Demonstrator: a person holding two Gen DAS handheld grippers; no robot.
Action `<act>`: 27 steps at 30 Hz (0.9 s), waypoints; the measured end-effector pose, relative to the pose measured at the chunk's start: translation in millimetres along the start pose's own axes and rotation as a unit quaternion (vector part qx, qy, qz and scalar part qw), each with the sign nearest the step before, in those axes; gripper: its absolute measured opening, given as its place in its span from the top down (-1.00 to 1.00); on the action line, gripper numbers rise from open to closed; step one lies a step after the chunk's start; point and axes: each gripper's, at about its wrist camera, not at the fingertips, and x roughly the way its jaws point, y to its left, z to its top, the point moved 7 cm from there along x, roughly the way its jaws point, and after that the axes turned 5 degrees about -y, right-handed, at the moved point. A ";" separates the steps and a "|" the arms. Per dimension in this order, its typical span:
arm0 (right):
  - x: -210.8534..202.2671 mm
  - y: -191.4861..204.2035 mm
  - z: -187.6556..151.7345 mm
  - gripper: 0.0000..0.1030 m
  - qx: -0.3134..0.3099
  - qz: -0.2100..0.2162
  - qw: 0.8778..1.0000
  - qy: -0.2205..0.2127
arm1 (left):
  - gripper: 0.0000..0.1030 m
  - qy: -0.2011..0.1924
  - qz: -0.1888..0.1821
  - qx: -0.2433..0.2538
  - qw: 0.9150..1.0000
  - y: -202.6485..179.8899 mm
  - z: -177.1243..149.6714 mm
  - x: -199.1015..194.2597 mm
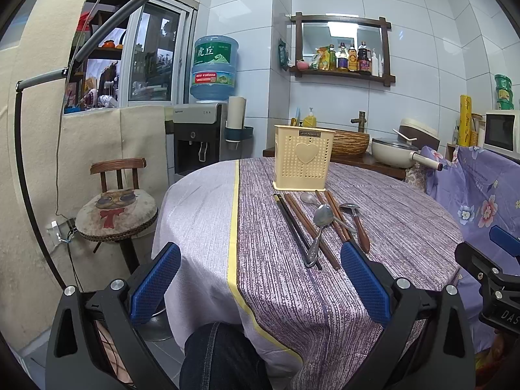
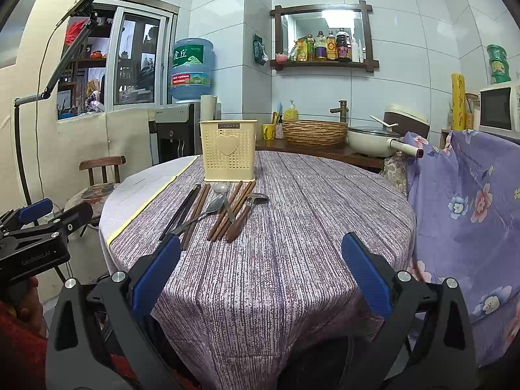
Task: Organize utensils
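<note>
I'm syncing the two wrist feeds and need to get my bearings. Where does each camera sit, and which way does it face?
Left wrist: on the left gripper, at the table's near left edge, facing the cream holder; a denim knee and the right gripper show.
Right wrist: on the right gripper, further right, facing the same way; the left gripper and a red sleeve show.
Shared: the holder, the chopsticks and spoons before it.

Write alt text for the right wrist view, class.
Chopsticks and metal spoons lie loose on a round table's purple cloth, in front of an empty-looking cream utensil holder. The open right gripper hovers near the table's edge; the left gripper waits at left.
</note>
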 end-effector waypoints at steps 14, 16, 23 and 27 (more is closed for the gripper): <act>1.3 1.4 -3.0 -0.90 0.001 0.001 1.000 0.004 | -0.90 0.004 -0.001 0.000 1.000 0.1 -0.2 -0.3; 1.6 2.2 -4.0 -0.90 0.001 0.001 1.000 0.007 | -0.90 0.005 0.000 -0.001 1.000 1.6 -2.0 0.8; 3.8 2.1 -3.2 -0.90 -0.001 -0.001 1.000 0.005 | -0.90 0.005 -0.001 -0.001 1.000 2.1 -2.9 1.2; 4.8 2.5 -3.0 -0.90 -0.001 0.000 1.000 0.006 | -0.90 0.005 -0.001 0.000 1.000 2.2 -3.3 1.2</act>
